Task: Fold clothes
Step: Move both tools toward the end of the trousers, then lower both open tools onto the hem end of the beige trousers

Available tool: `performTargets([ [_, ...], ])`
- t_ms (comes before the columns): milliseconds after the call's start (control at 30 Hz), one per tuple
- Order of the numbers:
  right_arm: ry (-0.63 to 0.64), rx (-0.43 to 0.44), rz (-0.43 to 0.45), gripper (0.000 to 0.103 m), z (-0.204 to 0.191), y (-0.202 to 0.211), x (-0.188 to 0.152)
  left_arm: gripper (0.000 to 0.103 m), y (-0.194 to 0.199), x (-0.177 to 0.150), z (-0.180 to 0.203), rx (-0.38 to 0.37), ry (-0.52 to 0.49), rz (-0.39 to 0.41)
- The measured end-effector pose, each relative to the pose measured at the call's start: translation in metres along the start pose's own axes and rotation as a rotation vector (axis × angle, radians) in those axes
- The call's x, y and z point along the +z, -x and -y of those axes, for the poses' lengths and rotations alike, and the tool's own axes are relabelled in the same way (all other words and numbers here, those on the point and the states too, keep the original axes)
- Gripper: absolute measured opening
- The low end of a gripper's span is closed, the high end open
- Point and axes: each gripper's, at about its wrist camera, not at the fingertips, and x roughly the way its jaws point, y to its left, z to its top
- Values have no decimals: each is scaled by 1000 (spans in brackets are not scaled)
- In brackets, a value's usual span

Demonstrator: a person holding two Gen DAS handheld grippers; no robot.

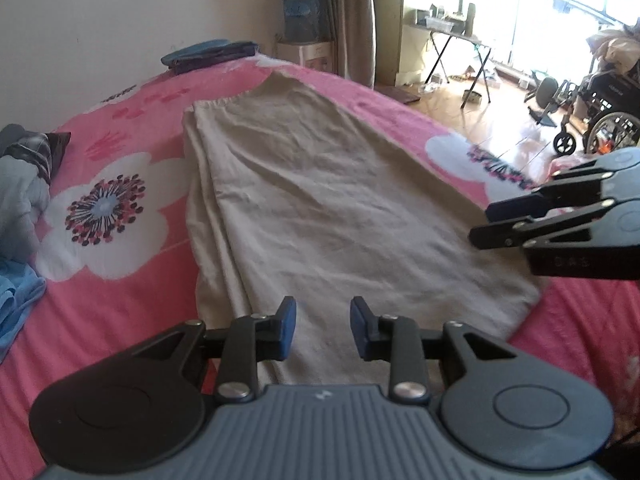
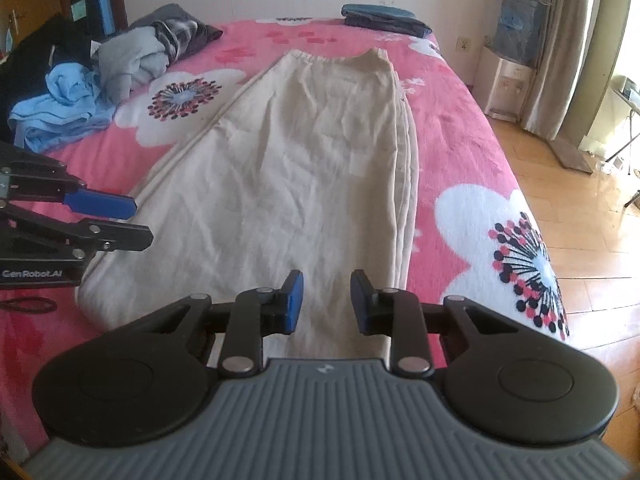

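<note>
trousers (image 2: 304, 168) halved lengthwise, lay flat on bed (image 2: 452, 128); cross-folds left. left tool (image 1: 323, 328), right tool (image 2: 326, 302) released, hovered above hem.

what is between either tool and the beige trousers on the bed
Nothing visible. The left tool and right tool both hover open directly above the near end of the beige trousers, with no other item on that cloth.

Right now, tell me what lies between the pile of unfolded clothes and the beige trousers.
Only bare pink flowered bedspread separates the pile from the trousers, seen in the right wrist view.
</note>
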Motion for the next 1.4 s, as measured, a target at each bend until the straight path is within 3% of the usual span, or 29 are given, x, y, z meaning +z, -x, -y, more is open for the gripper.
performTargets([
  [200,-25,-32,-90,24,8,-20,-15,31,-18,-10,-14,2,39,-46],
  [567,-102,30,24,23,17,-7,10,31,-20,-9,-19,-15,74,-64],
  [733,-99,39,33,23,13,-17,12,32,-20,-11,-21,-24,81,-60],
  [900,-110,8,-41,22,17,-39,3,32,-21,-11,-23,-32,92,-61],
  [967,-158,27,-34,21,24,-42,-3,32,-21,-11,-25,-34,95,-61],
  [1400,-132,5,-50,21,19,-42,0,34,-22,-13,-28,-33,115,-65],
])
